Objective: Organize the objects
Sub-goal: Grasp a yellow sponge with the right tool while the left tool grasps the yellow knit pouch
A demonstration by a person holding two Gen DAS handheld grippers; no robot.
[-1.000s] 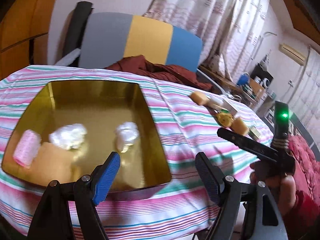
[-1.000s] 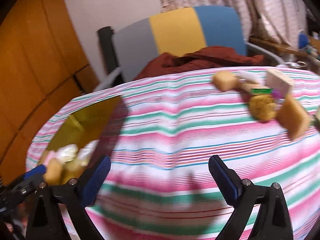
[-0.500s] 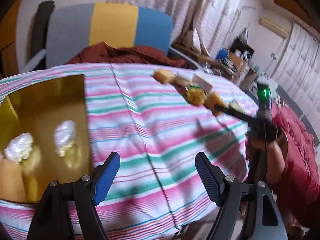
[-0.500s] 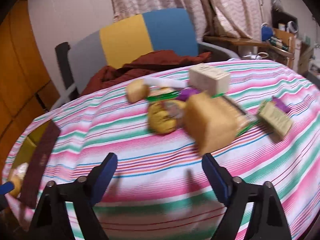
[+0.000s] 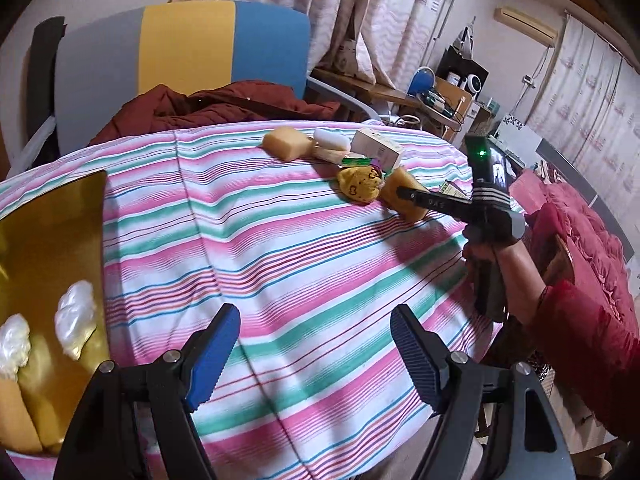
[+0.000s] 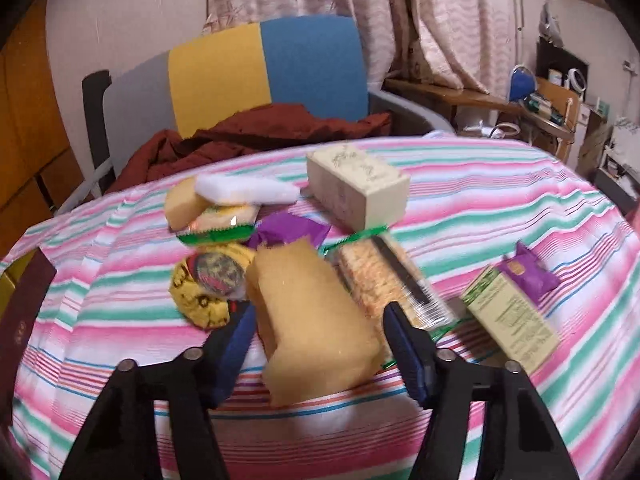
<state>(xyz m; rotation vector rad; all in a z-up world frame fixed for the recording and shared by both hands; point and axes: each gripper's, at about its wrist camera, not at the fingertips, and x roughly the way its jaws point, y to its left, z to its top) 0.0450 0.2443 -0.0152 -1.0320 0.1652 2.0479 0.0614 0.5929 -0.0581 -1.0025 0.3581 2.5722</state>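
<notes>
Left wrist view: the left gripper (image 5: pixel 316 344) hangs over the striped tablecloth (image 5: pixel 280 248) with its blue pads spread wide and nothing between them. At nine o'clock sits the gold tray (image 5: pixel 52 232), holding two white fluffy lumps (image 5: pixel 76 324) and a tan block low at its edge. At one o'clock a heap of objects lies on the cloth; the right gripper (image 5: pixel 404 194), held by a hand (image 5: pixel 500 256) in a red sleeve, reaches into it at the orange sponge (image 5: pixel 400 196).

Right wrist view: the right gripper's jaws have just been closing, with the orange sponge between them. The left pad looks to be against the sponge's side, but blur leaves it unclear whether the right pad touches it yet. At ten o'clock of the sponge lies a yellow patterned pouch (image 6: pixel 204 292), at one o'clock a wrapped cracker pack (image 6: pixel 384 280), at twelve a cream box (image 6: pixel 360 188). A green-printed carton (image 6: pixel 512 320) and a purple packet (image 6: pixel 528 272) lie at three o'clock.
</notes>
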